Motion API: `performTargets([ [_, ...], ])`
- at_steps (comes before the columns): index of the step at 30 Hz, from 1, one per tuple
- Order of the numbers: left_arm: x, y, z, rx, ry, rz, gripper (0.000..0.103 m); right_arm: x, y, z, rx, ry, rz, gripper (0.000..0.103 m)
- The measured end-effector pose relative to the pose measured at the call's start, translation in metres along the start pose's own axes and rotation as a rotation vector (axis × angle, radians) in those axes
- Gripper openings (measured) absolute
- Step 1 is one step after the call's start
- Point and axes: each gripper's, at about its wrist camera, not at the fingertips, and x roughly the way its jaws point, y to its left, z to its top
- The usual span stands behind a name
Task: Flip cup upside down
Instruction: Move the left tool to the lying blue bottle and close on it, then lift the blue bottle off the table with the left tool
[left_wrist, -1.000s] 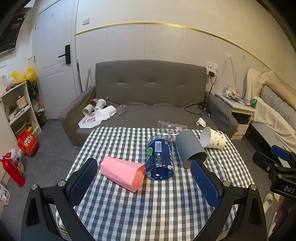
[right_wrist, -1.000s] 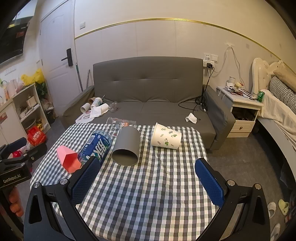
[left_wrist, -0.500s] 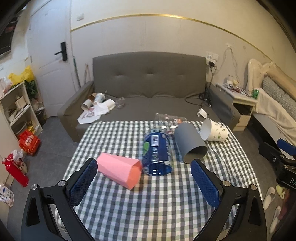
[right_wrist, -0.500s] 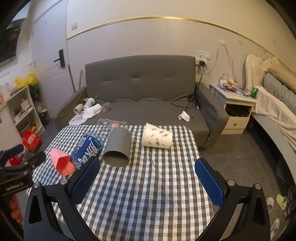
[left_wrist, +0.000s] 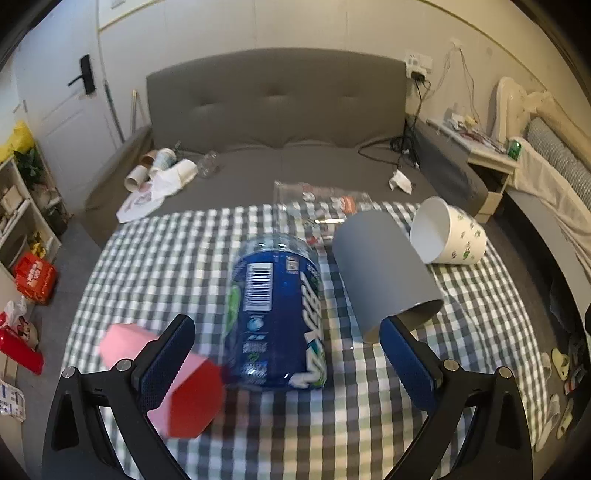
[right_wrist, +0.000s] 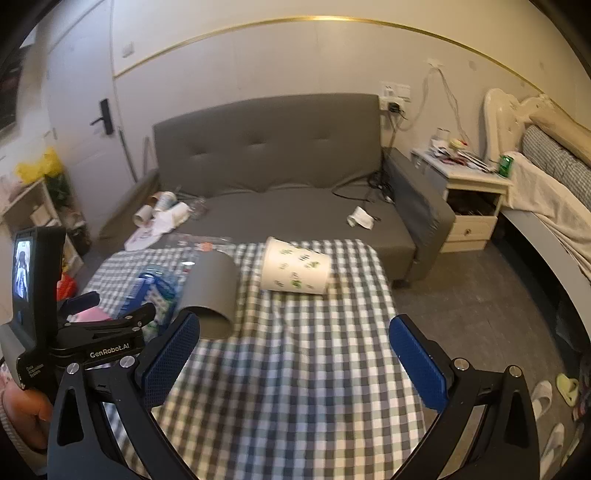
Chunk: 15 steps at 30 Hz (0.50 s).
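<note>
The left gripper (left_wrist: 288, 354) is spread wide and empty around the lying blue bottle (left_wrist: 277, 314). Just left of that bottle lies the pink cup (left_wrist: 184, 391); the right gripper (right_wrist: 295, 354), also wide and empty, hovers right of it.

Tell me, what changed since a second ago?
The left gripper moved forward and down, open around the blue bottle. The right gripper edged closer, open and empty. The pink cup, grey cup and white cup still lie sideways.
</note>
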Motion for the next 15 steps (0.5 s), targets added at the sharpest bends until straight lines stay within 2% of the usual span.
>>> performTargets([
  [4, 0.017, -0.006, 0.001, 0.040, 0.035, -0.002, 0.087, 0.010, 0.000, 0.001, -0.012, 0.013, -0.002, 0.103],
  [6, 0.021, -0.007, 0.000, 0.049, 0.039, 0.021, 0.080, 0.013, 0.002, 0.001, -0.020, 0.015, 0.010, 0.103],
  [9, 0.030, -0.004, 0.001, 0.043, 0.060, 0.012, 0.076, 0.015, 0.006, 0.001, -0.029, 0.012, 0.032, 0.103],
  [12, 0.045, -0.002, 0.002, 0.049, 0.093, 0.039, 0.071, 0.014, 0.006, 0.000, -0.022, 0.015, 0.042, 0.103],
  [15, 0.045, 0.001, 0.002, 0.029, 0.090, 0.022, 0.070, 0.014, 0.004, 0.000, -0.009, 0.019, 0.050, 0.103],
])
